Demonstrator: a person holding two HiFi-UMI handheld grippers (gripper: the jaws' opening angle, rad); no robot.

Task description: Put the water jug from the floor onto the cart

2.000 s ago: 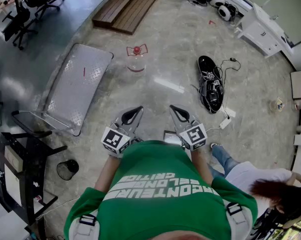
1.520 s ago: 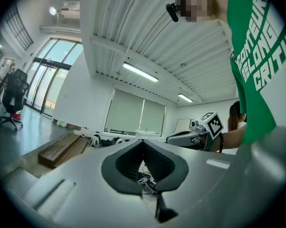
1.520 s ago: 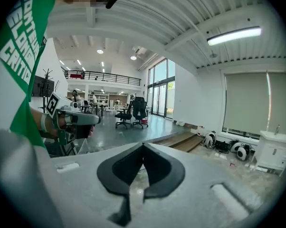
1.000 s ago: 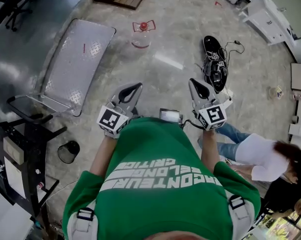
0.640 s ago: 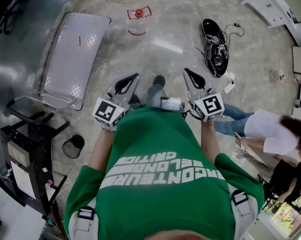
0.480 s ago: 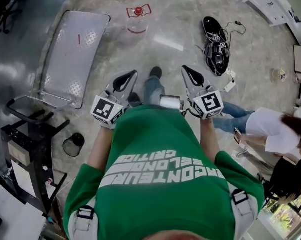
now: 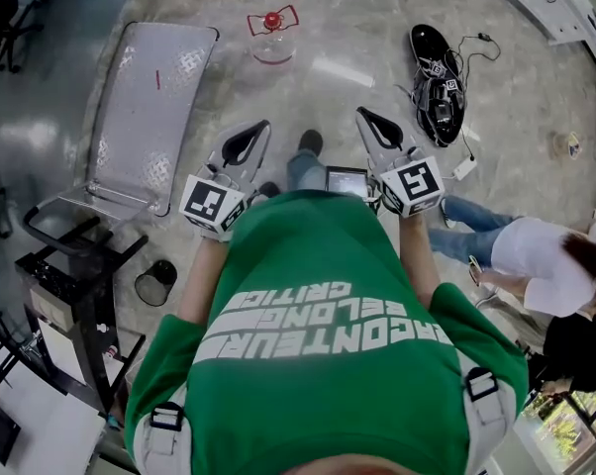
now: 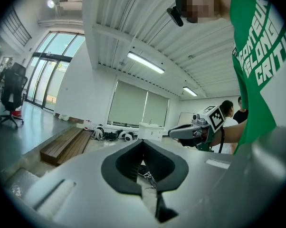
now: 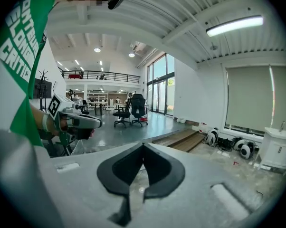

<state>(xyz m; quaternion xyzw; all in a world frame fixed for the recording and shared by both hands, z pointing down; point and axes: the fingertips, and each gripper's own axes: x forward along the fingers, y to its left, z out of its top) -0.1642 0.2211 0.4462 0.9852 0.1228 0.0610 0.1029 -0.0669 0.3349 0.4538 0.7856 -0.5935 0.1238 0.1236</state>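
The clear water jug point(image 7: 271, 40) with a red cap stands on the floor at the top of the head view. Left of it lies the flat metal cart point(image 7: 140, 107), its handle towards me. My left gripper point(image 7: 261, 127) and right gripper point(image 7: 360, 115) are held out side by side in front of my chest, both shut and empty, well short of the jug. In the left gripper view the left gripper point(image 8: 142, 142) has its jaws closed tip to tip with nothing in them. The right gripper point(image 9: 143, 145) looks the same in its own view.
A black device with cables point(image 7: 437, 82) lies on the floor at the right. A person in a white top point(image 7: 536, 260) crouches at the right edge. A dark stand point(image 7: 65, 295) and a small black bin point(image 7: 155, 283) sit at the left. Wooden planks point(image 8: 67, 144) lie further off.
I have walked forward: the jug, cart and black device have shifted in the head view. Both grippers stay shut and side by side. My foot shows between them now.
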